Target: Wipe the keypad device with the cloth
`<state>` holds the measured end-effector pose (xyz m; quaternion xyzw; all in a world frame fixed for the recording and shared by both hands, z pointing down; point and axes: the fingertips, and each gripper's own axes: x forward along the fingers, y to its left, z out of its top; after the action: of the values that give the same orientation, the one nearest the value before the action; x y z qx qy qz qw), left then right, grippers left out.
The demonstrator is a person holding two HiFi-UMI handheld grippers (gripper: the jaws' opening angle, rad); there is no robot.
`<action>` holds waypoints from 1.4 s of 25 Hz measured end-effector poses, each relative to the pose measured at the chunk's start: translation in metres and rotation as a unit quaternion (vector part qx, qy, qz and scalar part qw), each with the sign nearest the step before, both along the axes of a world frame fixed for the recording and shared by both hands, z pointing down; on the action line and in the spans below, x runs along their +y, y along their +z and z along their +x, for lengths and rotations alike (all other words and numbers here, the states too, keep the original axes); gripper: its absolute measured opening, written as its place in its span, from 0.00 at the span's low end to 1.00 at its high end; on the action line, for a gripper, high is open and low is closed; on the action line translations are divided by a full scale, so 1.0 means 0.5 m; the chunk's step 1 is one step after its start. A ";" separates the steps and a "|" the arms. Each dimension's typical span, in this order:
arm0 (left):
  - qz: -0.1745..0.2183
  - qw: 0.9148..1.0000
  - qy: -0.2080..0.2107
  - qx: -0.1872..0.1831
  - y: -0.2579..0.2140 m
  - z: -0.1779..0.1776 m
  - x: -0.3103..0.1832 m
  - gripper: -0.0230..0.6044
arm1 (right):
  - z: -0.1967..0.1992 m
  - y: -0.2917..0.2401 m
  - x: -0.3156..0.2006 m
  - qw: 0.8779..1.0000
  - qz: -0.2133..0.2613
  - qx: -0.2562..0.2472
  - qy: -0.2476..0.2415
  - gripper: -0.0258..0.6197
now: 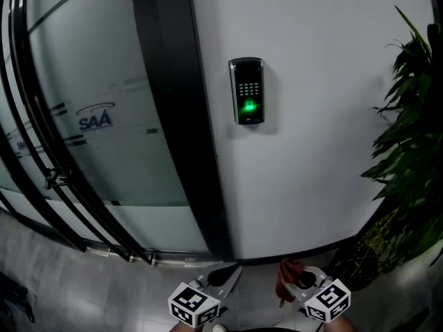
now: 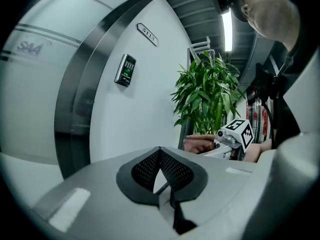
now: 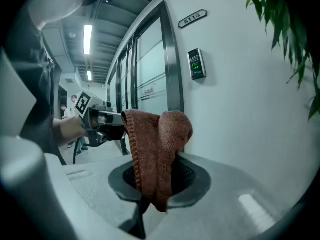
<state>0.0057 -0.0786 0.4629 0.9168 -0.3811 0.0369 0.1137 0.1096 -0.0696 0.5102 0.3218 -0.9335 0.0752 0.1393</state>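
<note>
The black keypad device (image 1: 246, 90) hangs on the white wall at head height, with a green light lit under its keys. It also shows small in the left gripper view (image 2: 125, 70) and the right gripper view (image 3: 196, 64). Both grippers are low and well short of it. My right gripper (image 1: 294, 277) is shut on a folded reddish-brown cloth (image 3: 157, 154), which stands up out of the jaws and hides their tips. My left gripper (image 1: 223, 277) is shut with nothing in it, its black pads (image 2: 172, 171) meeting.
A dark metal door frame (image 1: 180, 116) and a frosted glass door with blue lettering (image 1: 95, 120) stand left of the keypad. A tall leafy plant (image 1: 412, 151) fills the right side. A number plate (image 3: 192, 18) sits high on the wall.
</note>
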 end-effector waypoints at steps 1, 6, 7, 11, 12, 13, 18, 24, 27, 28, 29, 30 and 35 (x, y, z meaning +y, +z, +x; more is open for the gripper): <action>0.001 1.000 -0.001 0.000 -0.002 0.006 0.000 0.06 | 0.006 -0.001 -0.001 1.000 0.000 -0.001 -0.001 0.12; 0.000 1.000 -0.011 -0.005 -0.007 0.044 0.006 0.06 | 0.043 -0.005 0.000 1.000 -0.001 -0.002 -0.014 0.12; 0.000 1.000 -0.015 -0.006 -0.007 0.052 0.007 0.06 | 0.050 -0.005 0.000 1.000 -0.002 -0.002 -0.019 0.12; -0.005 0.999 -0.035 -0.010 -0.001 0.080 0.016 0.06 | 0.076 -0.001 -0.001 0.999 -0.004 -0.003 -0.044 0.13; -0.006 0.999 -0.042 -0.012 0.002 0.086 0.018 0.06 | 0.083 0.003 0.000 0.999 -0.005 -0.003 -0.050 0.12; -0.007 0.999 -0.050 -0.014 0.006 0.089 0.020 0.06 | 0.089 0.007 -0.001 0.998 -0.007 -0.003 -0.056 0.13; -0.004 0.996 -0.084 -0.026 0.017 0.101 0.026 0.06 | 0.107 0.026 -0.007 0.996 -0.016 -0.005 -0.085 0.13; -0.014 0.995 -0.093 -0.032 0.032 0.093 0.017 0.06 | 0.097 0.042 -0.026 0.996 -0.023 -0.012 -0.091 0.12; -0.011 0.996 -0.083 -0.028 0.037 0.077 -0.011 0.06 | 0.081 0.051 -0.046 0.996 -0.022 -0.011 -0.081 0.12; -0.011 0.997 -0.076 -0.025 0.038 0.071 -0.023 0.06 | 0.075 0.054 -0.055 0.997 -0.022 -0.010 -0.074 0.13; -0.013 0.997 -0.066 -0.023 0.038 0.067 -0.036 0.06 | 0.067 0.055 -0.064 0.998 -0.022 -0.008 -0.066 0.12; -0.013 0.998 -0.055 -0.021 0.038 0.061 -0.049 0.06 | 0.059 0.055 -0.073 0.998 -0.022 -0.007 -0.058 0.13; -0.002 1.000 -0.007 -0.012 0.024 0.013 -0.126 0.06 | 0.006 0.041 -0.130 1.000 -0.010 -0.003 -0.012 0.13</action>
<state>0.0121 -0.1414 0.4749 0.9134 -0.3888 0.0473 0.1109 0.1127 -0.1344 0.5307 0.3088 -0.9369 0.0839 0.1407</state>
